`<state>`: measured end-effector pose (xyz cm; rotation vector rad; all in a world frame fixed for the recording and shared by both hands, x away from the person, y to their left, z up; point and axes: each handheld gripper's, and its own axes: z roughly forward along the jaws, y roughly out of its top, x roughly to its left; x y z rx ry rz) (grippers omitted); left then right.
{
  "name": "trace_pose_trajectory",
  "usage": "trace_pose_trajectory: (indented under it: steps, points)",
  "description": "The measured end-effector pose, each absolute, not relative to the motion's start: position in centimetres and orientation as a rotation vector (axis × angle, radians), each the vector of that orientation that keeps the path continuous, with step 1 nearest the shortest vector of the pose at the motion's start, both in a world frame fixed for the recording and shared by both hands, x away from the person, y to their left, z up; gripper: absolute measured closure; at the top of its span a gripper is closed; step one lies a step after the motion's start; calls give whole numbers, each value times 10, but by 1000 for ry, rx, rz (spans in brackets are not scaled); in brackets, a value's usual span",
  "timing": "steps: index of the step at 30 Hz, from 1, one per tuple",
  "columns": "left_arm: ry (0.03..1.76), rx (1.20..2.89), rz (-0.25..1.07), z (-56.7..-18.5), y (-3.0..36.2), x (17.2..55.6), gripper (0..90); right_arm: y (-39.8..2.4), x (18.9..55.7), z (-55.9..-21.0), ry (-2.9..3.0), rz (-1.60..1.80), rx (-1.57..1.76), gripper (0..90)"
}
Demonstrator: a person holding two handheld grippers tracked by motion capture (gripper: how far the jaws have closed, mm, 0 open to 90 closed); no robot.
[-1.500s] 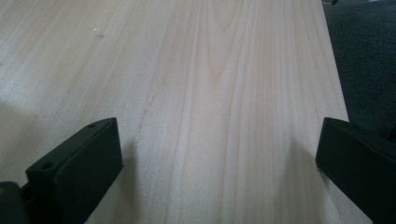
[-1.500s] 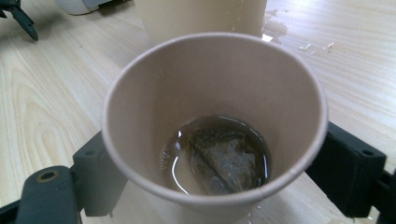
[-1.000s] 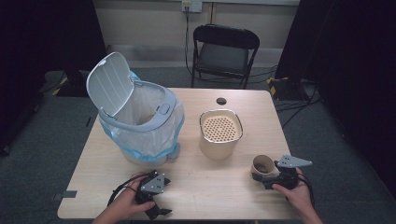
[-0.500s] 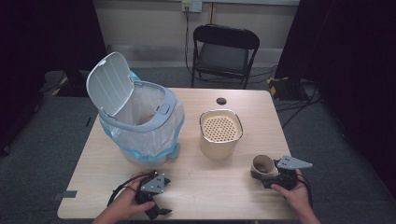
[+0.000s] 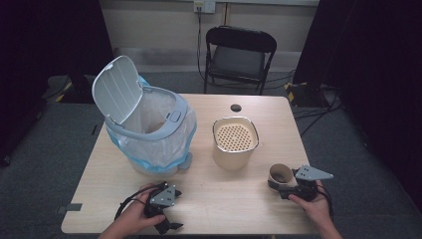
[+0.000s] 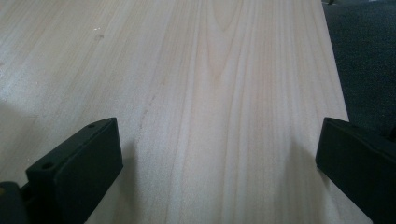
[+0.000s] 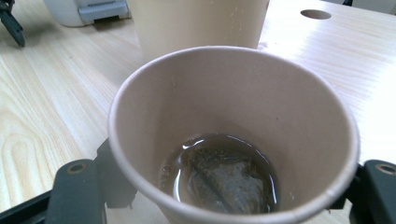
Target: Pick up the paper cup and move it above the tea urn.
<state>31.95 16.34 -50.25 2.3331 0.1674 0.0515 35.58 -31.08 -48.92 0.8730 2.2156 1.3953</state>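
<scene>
Your paper cup (image 7: pixel 233 135) stands near the table's (image 5: pixel 239 199) right front corner with a tea bag (image 7: pixel 224 179) in a little liquid at its bottom, and your right gripper (image 5: pixel 288 186) has its jaws on either side of the cup; they have just been closing in, though you cannot tell whether the pads press yet. Behind the cup stands the beige strainer pot (image 5: pixel 235 142), and left of that the lined bin (image 5: pixel 149 129) with its lid up. Your left gripper (image 5: pixel 166 224) rests at the front left, jaws wide apart over bare wood.
</scene>
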Motion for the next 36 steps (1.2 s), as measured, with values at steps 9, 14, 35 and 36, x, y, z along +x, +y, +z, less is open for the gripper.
trace_pose_trajectory:
  steps: [9, 14, 35, 36]
  points:
    - [168, 2333, 51, -503, 163, 319, 0, -308, 361, -475, 2199, 1343, 879, 265]
    - [168, 2333, 50, -503, 163, 319, 0, -304, 368, -470, 2191, 1331, 894, 267]
    - [166, 2333, 44, -503, 163, 320, 0, -292, 410, -455, 2155, 1317, 947, 269]
    - [166, 2333, 45, -503, 163, 320, 0, -290, 412, -454, 2160, 1313, 944, 269]
